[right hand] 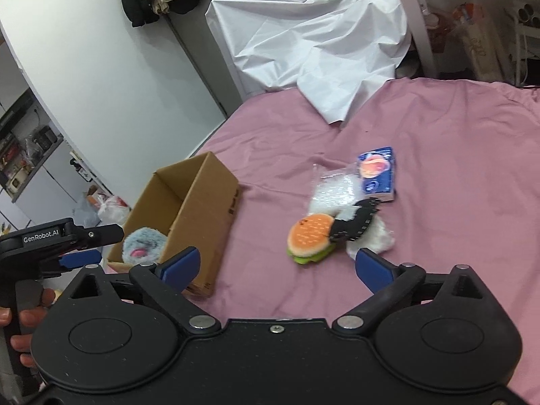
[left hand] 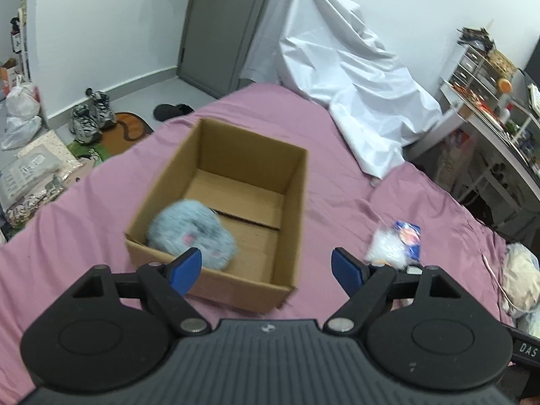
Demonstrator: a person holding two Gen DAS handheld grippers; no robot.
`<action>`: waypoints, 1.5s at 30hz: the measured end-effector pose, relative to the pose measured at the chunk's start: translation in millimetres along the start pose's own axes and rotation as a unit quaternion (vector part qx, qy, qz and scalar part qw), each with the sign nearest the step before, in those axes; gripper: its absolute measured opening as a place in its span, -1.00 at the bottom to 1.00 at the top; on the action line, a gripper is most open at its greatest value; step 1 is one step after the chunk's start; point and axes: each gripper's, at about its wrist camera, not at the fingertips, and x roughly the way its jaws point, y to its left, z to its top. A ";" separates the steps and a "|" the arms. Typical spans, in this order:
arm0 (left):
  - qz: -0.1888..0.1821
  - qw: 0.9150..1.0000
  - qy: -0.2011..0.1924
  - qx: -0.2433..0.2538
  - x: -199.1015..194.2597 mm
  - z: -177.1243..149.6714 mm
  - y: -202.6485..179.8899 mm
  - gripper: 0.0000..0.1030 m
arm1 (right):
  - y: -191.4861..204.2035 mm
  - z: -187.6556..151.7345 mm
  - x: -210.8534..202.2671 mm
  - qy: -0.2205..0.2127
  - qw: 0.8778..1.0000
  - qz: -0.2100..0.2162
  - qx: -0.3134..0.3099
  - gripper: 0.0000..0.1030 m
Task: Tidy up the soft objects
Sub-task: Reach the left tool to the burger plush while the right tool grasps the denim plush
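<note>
An open cardboard box (left hand: pixel 290 182) (right hand: pixel 202 199) stands on the pink bed. A fluffy grey-blue plush (left hand: pixel 192 233) (right hand: pixel 143 244) lies inside it at the near left corner. My left gripper (left hand: pixel 266 266) is open and empty, just above the box's near wall. My right gripper (right hand: pixel 278 266) is open and empty, hovering short of a burger plush (right hand: pixel 308 238). Touching the burger are a black felt piece (right hand: pixel 354 224), a white fluffy item in clear plastic (right hand: pixel 332 192) (left hand: pixel 384 246) and a blue packet (right hand: pixel 376 173) (left hand: pixel 410 236).
A crumpled white sheet (left hand: pixel 351 67) (right hand: pixel 320 44) drapes over the bed's far end. A desk with shelves (left hand: pixel 489 108) stands to the right. Shoes (left hand: pixel 91 114) and bags (left hand: pixel 20 108) lie on the floor left of the bed. A cream bundle (left hand: pixel 521 280) sits at the bed's right edge.
</note>
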 end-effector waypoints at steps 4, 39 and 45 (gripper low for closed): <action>-0.011 1.000 0.005 0.016 -0.6 -6.1 -13.1 0.61 | -7.2 -8.1 -4.5 0.004 1.000 -0.012 -0.006 0.97; -0.091 0.957 0.074 0.267 86.0 -55.5 -115.1 0.62 | -38.5 -59.0 13.2 0.059 0.992 -0.106 -0.039 0.70; -0.091 0.958 0.077 0.262 102.4 -57.0 -119.8 0.62 | -42.0 -61.9 17.0 0.066 0.991 -0.112 -0.041 0.46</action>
